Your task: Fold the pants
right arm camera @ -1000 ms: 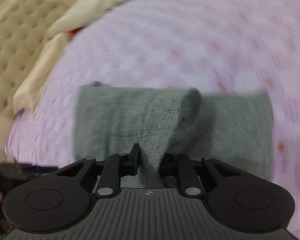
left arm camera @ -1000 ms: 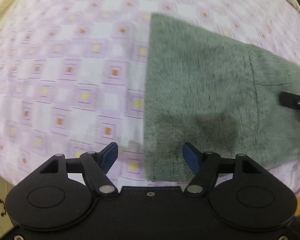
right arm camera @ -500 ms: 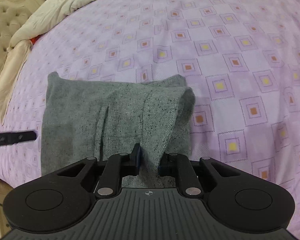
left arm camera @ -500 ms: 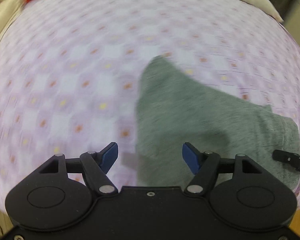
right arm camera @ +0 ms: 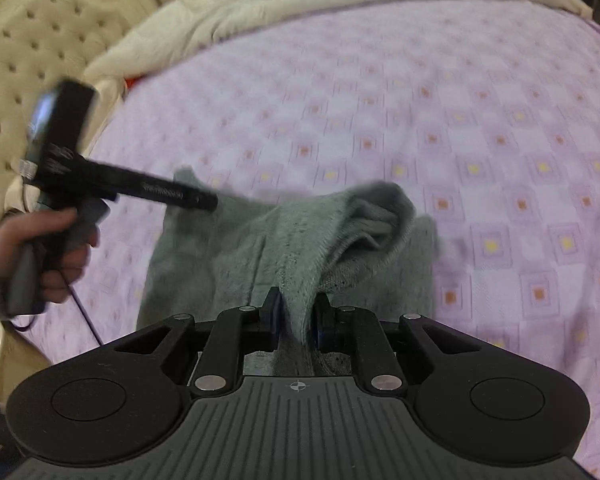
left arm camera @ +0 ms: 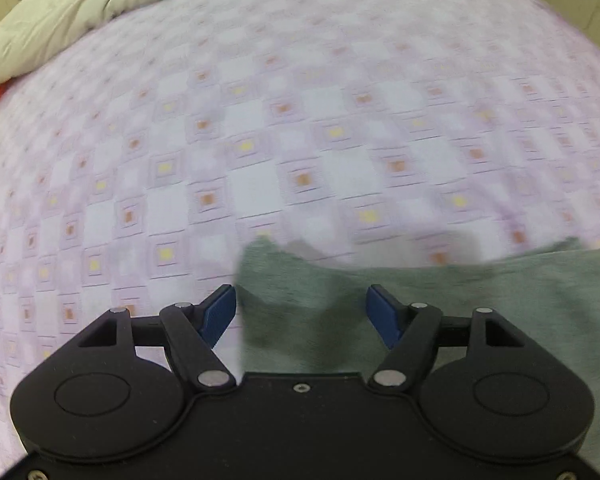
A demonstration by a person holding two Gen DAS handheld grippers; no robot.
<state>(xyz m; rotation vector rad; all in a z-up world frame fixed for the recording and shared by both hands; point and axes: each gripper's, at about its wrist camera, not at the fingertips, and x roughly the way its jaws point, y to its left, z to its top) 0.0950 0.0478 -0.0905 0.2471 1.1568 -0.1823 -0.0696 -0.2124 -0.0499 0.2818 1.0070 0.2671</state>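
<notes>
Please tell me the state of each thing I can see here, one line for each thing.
grey pants: partly folded on the bed, one part lifted
right hand-held gripper: shut on the pants' lifted fold
left hand-held gripper: open, empty, above the pants' edge
purple bedsheet: spread flat
cream blanket: bunched at the far side

Bed with a patterned lilac sheet

The bed (right arm camera: pixel 480 92) wears a lilac sheet printed with small orange and yellow squares. Grey pants (right arm camera: pixel 228 256) lie on its near part, partly bunched; a cream quilt (right arm camera: pixel 284 4) is heaped along the far edge.
</notes>
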